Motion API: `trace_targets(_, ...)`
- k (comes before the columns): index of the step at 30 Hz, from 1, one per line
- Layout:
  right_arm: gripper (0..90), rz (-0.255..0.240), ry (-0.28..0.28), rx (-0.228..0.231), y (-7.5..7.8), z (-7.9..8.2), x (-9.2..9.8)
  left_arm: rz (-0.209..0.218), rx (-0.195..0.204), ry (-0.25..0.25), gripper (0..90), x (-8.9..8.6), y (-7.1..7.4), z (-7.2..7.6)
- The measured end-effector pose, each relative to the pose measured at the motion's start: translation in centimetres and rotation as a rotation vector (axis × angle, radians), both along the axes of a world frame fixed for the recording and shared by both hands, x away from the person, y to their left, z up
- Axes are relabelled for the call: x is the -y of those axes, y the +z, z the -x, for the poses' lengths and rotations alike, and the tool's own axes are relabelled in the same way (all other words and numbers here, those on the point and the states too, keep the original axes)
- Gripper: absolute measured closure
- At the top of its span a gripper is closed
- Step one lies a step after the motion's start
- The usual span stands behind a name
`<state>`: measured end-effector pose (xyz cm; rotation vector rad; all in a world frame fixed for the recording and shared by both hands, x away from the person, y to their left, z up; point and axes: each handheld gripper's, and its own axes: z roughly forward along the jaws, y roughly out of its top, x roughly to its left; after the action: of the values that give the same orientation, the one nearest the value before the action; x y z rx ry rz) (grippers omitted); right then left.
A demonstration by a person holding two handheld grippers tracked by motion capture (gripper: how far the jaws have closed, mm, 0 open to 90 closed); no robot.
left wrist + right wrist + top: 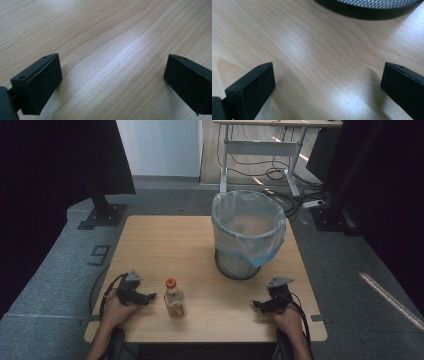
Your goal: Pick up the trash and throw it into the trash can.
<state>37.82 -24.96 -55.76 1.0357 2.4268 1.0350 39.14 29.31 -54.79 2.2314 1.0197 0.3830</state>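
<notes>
I take the waste bin as my landmark: it is a black mesh basket with a clear plastic liner, and it stands on the far right part of the wooden table. From the high view I see a small bottle with an orange cap, upright, nearer to me than the bin and to its left, well apart from it.

My left gripper lies near the front edge, to the left of the bin and just beside the bottle, with the jaws pointing toward the bottle but not touching it. In the left gripper view its jaws stand wide apart with only bare wood between them, so the left gripper is released.

My right gripper rests in front of the bin, close to me. In the right gripper view the right gripper is also spread wide and holds nothing, and the black base of the bin is just ahead of it.
</notes>
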Motion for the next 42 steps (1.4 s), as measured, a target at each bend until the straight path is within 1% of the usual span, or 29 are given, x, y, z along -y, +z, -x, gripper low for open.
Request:
trace_targets(9,0.0,-0.001,-0.057,0.000,0.0,0.3,-0.4,-0.004,-0.002,-0.006,0.0,0.1,0.0,0.0)
trace_targets(13,0.0,0.000,-0.063,0.000,0.0,0.4,-0.5,-0.005,-0.004,-0.007,0.0,0.1,0.0,0.1)
trace_targets(16,0.0,-0.001,-0.071,0.000,0.0,0.5,-0.5,-0.011,-0.014,0.002,0.0,0.1,0.1,0.1)
trace_targets(20,0.0,-0.001,-0.074,-0.001,0.0,0.5,-0.6,-0.015,-0.019,0.003,0.0,0.1,0.1,0.1)
trace_targets(23,0.0,-0.001,-0.075,-0.001,0.0,0.5,-0.6,-0.015,-0.031,0.000,0.0,0.1,0.2,0.3)
trace_targets(25,0.0,-0.001,-0.076,-0.001,0.0,0.5,-0.6,0.018,-0.049,-0.009,0.0,-0.2,0.4,0.6)
trace_targets(26,0.0,-0.001,-0.076,-0.001,0.0,0.5,-0.6,0.018,-0.049,-0.009,0.0,-0.2,0.4,0.6)
trace_targets(27,0.0,-0.001,-0.075,-0.001,0.0,0.5,-0.6,0.030,-0.053,-0.009,0.0,-0.3,0.5,0.8)
trace_targets(28,0.0,-0.001,-0.075,-0.001,0.0,0.5,-0.6,0.032,-0.048,-0.011,0.0,-0.3,0.7,1.2)
trace_targets(29,0.0,-0.001,-0.075,-0.001,0.0,0.5,-0.6,0.032,-0.048,-0.011,0.0,-0.3,0.7,1.2)
trace_targets(30,0.0,-0.001,-0.075,-0.001,0.0,0.5,-0.6,0.038,-0.041,-0.020,0.0,-0.2,0.9,1.6)
trace_targets(31,0.0,-0.001,-0.075,-0.001,0.0,0.5,-0.6,0.038,-0.041,-0.020,0.0,-0.2,0.9,1.6)
trace_targets(32,0.0,-0.001,-0.075,-0.001,0.0,0.5,-0.6,0.046,-0.041,-0.024,0.0,-0.2,1.1,1.8)
trace_targets(33,0.0,-0.001,-0.075,-0.001,0.0,0.5,-0.6,0.059,-0.040,-0.038,0.0,-0.1,1.4,2.2)
trace_targets(38,0.0,-0.001,-0.075,0.000,0.0,0.5,-0.6,0.050,-0.026,-0.070,0.0,0.4,2.0,3.1)
trace_targets(39,0.0,-0.001,-0.075,-0.001,0.0,0.5,-0.6,0.052,-0.021,-0.082,0.0,0.7,2.3,3.6)
trace_targets(40,0.0,-0.001,-0.076,-0.001,0.0,0.5,-0.6,0.052,-0.021,-0.082,0.0,0.7,2.3,3.6)
trace_targets(42,0.0,-0.001,-0.077,-0.001,0.0,0.6,-0.6,0.055,-0.019,-0.097,0.0,1.1,2.5,4.0)
